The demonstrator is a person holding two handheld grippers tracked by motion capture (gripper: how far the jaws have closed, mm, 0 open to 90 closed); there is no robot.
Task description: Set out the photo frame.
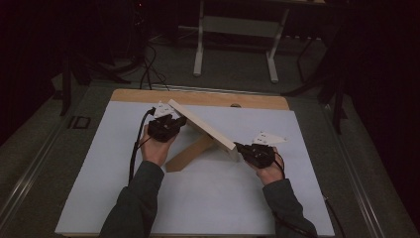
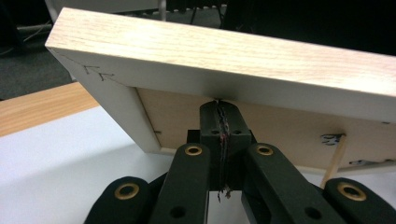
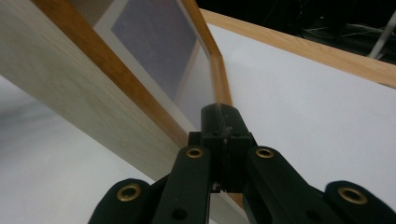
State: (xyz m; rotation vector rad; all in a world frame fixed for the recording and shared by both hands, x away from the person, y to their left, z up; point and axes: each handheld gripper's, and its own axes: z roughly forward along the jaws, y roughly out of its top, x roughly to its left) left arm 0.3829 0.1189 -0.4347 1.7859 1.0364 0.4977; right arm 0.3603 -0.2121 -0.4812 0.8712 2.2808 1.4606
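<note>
A light wooden picture frame (image 1: 200, 124) stands tilted on the white sheet, propped by its back stand (image 1: 190, 153). My left gripper (image 1: 179, 122) is at its far left end. In the left gripper view the jaws are shut together, tip (image 2: 220, 108) pressed up under the frame's rim (image 2: 224, 56) against the brown backing (image 2: 280, 126). My right gripper (image 1: 241, 148) is at the near right end. In the right gripper view its shut jaws (image 3: 222, 114) touch the inner wooden lip beside the glass (image 3: 154, 42) of the frame (image 3: 70, 88). Nothing lies between either pair of jaws.
The white sheet (image 1: 198, 198) covers a wooden tabletop (image 1: 257, 100) whose far edge shows bare. Beyond it stand white desk legs (image 1: 198, 49) and cables (image 1: 146, 69) on a dark floor. A thin wooden stick (image 2: 334, 158) leans behind the frame's backing.
</note>
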